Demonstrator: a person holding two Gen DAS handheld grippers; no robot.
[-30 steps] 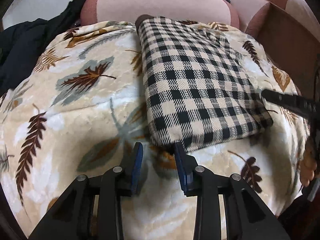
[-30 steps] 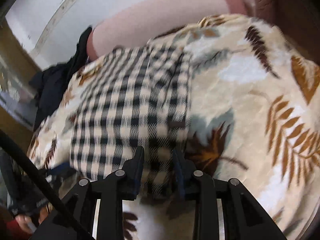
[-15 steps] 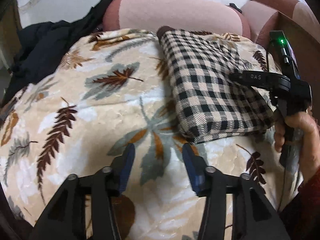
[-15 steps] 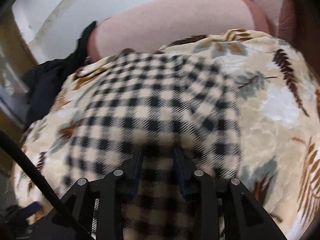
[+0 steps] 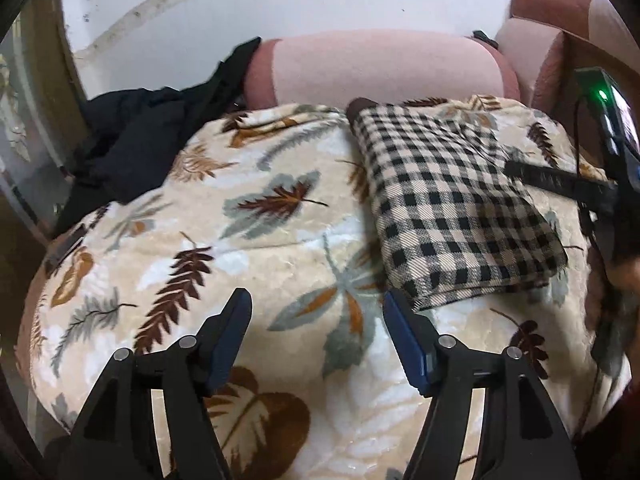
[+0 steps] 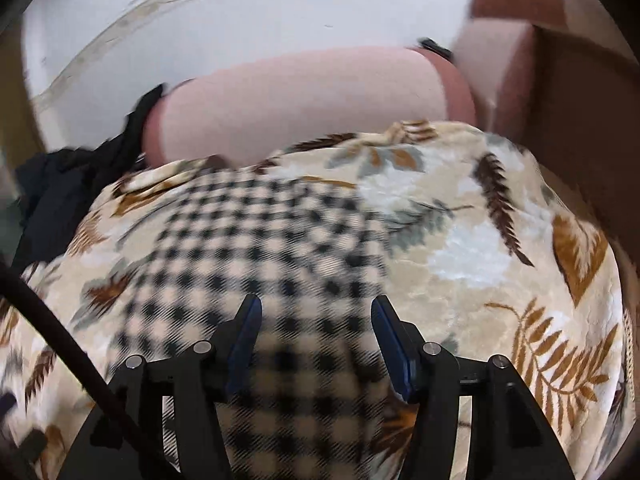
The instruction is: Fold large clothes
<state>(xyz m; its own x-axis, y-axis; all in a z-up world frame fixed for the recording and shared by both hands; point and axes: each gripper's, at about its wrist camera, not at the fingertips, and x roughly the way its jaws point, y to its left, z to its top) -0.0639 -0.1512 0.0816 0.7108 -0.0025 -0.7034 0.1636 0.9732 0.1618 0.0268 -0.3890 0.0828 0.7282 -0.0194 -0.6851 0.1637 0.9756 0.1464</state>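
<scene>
Checked garment [image 5: 452,208] lies folded at 2 o'clock on leaf blanket [image 5: 260,240] — looks done; both grippers [image 5: 316,336] [image 6: 316,336] just opened wide, empty — dark clothes [image 5: 132,148] at 10 o'clock left.

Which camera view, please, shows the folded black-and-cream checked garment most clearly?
The left wrist view: the folded black-and-cream checked garment lies sharp there, edges visible. The right wrist view shows it blurred, its near part cut off.

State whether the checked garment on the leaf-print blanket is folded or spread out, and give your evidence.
Folded. The checked garment lies as a compact rectangle with layered edges at its near end, on the leaf-print blanket.
</scene>
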